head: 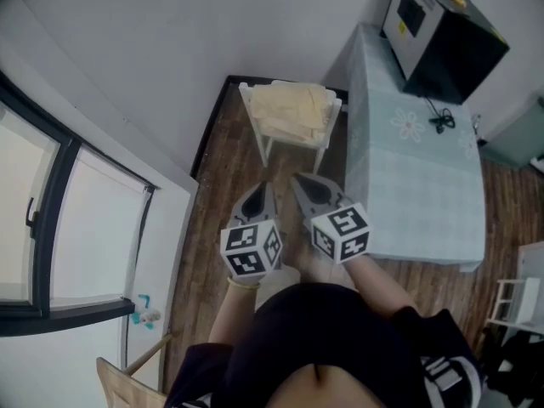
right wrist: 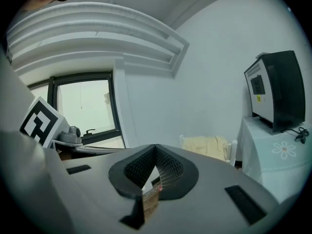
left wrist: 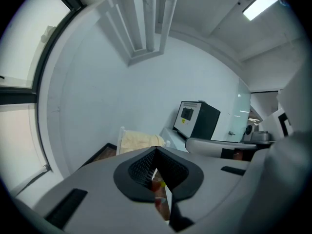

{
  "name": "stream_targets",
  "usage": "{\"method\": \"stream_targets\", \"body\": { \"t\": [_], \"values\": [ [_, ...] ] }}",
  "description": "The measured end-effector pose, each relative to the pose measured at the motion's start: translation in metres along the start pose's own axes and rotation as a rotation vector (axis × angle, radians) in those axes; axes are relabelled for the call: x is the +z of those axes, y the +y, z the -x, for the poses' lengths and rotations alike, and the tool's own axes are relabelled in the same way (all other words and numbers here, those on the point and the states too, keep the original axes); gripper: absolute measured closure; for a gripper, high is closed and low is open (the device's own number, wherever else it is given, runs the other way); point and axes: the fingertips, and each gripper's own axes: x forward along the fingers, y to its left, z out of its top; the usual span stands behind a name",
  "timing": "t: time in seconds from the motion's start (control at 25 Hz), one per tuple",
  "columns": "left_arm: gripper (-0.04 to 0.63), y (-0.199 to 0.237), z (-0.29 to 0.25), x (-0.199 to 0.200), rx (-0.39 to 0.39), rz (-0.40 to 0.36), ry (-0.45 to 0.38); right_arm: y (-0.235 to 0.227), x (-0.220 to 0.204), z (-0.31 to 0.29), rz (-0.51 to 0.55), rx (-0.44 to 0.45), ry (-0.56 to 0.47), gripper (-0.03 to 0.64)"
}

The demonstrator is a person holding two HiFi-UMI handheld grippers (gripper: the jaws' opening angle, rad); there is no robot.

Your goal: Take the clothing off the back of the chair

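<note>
A pale yellow garment [head: 293,110] hangs over the back of a white chair [head: 265,150] in the corner by the wall. It also shows ahead as the garment [left wrist: 139,142] in the left gripper view and as the garment [right wrist: 204,144] in the right gripper view. My left gripper [head: 260,190] and right gripper [head: 302,181] are side by side over the wooden floor, a short way from the chair and pointing at it. Both are shut with nothing between the jaws; the left gripper [left wrist: 156,151] and right gripper [right wrist: 156,147] show their tips meeting.
A table with a pale green cloth [head: 416,172] stands right of the chair, bearing a black box-like appliance [head: 442,36]. A white wall and a dark-framed window [head: 51,202] are on the left. A wooden chair corner [head: 119,376] is near my left side.
</note>
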Motion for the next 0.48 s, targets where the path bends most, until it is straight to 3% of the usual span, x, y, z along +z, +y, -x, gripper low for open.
{"method": "stream_targets", "body": {
  "t": [0.48],
  "values": [
    [0.598,0.056,-0.046,0.028,-0.080,-0.024,0.045,-0.007,0.018,-0.070,-0.029,-0.091,-0.005,0.604]
  ]
}}
